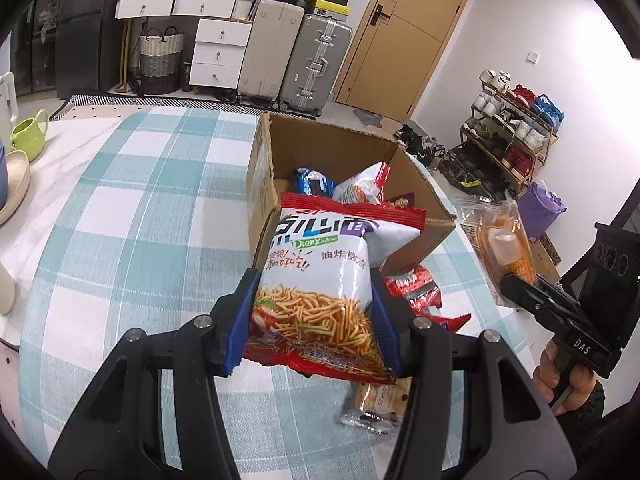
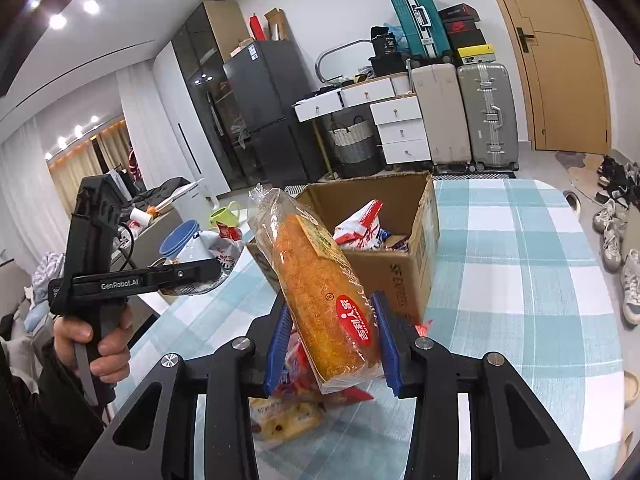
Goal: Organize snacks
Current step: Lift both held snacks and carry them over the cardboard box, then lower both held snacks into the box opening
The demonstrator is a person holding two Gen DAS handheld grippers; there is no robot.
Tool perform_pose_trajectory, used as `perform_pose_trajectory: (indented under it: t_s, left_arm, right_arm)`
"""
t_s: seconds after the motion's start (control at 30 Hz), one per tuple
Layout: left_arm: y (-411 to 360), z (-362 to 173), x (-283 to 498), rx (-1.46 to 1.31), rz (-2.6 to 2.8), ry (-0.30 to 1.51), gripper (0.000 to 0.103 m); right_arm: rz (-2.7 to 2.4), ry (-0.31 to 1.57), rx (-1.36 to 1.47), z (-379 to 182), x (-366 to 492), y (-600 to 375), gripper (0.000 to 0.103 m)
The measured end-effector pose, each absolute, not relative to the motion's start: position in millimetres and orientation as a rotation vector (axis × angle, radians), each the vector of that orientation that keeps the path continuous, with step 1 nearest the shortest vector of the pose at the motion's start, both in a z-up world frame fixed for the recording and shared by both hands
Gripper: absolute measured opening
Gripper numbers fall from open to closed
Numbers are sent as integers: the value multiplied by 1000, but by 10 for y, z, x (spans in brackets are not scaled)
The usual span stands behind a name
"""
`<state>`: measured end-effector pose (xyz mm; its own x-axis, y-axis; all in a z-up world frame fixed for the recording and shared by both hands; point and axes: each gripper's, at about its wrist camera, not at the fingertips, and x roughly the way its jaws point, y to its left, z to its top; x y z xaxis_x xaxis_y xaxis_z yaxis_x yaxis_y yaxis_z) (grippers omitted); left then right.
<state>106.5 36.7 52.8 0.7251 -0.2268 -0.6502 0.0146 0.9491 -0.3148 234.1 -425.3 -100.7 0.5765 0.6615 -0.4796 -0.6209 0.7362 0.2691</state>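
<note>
My left gripper (image 1: 314,320) is shut on a white and red bag of fried noodle snack (image 1: 320,280) and holds it up just in front of the open cardboard box (image 1: 264,184). The box holds several snack packs (image 1: 356,188). My right gripper (image 2: 334,342) is shut on a clear-wrapped orange bread loaf (image 2: 320,292), held upright near the box (image 2: 400,276). The loaf also shows in the left wrist view (image 1: 508,240), to the right of the box. The left gripper with its bag shows in the right wrist view (image 2: 192,276).
Loose snack packs lie on the checked tablecloth near the grippers: red packs (image 1: 420,288), a biscuit pack (image 1: 376,404) and a yellow pack (image 2: 284,420). A green cup (image 1: 28,132) and bowls (image 1: 12,184) stand at the table's far left. Suitcases, drawers and a shoe rack stand beyond.
</note>
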Motion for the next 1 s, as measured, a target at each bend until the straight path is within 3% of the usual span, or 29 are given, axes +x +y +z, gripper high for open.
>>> perform_pose_trajectory:
  t_s: [1.0]
  left_arm:
    - [113,978,1976,-204,-121,680,50]
  right_arm:
    - [628,593,142,-719,3113,-3961,40]
